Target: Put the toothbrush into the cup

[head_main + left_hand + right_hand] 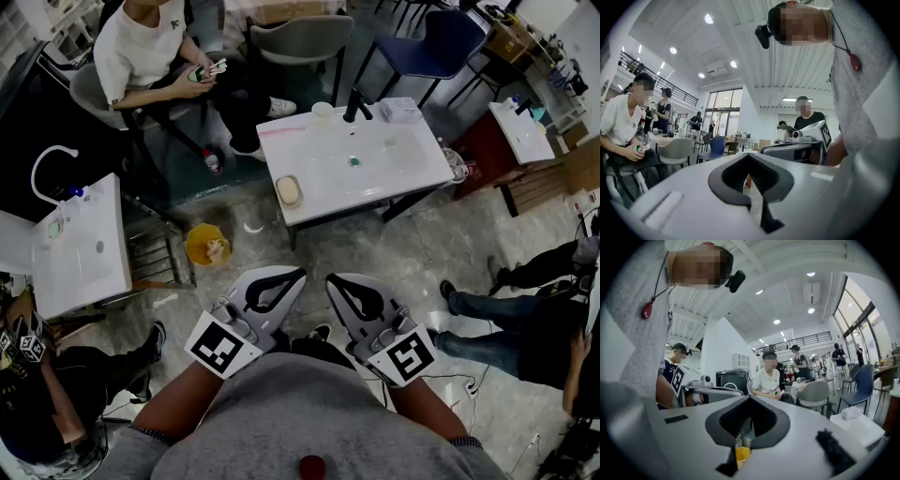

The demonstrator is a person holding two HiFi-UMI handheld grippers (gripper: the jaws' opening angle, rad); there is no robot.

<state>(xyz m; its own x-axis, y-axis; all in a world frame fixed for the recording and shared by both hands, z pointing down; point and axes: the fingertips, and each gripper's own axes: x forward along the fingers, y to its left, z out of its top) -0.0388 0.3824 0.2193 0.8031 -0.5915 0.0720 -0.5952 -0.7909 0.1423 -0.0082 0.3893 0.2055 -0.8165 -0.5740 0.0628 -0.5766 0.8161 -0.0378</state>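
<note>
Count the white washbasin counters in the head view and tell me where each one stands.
3. The middle counter stands straight ahead, the left counter is at the picture's left edge, and the right counter is at the upper right. Others may lie outside the frame.

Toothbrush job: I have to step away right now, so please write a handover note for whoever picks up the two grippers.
Left gripper: shut, empty, held level close to the body.
Right gripper: shut, empty, beside the left one.
Cup: upright at the far edge of the white sink unit ahead.
Toothbrush: seemingly the thin pink item lying on the unit left of the cup; too small to be sure.
Done: nothing yet.
Left: approach the unit, grasp the toothbrush, put it into the cup.
</note>
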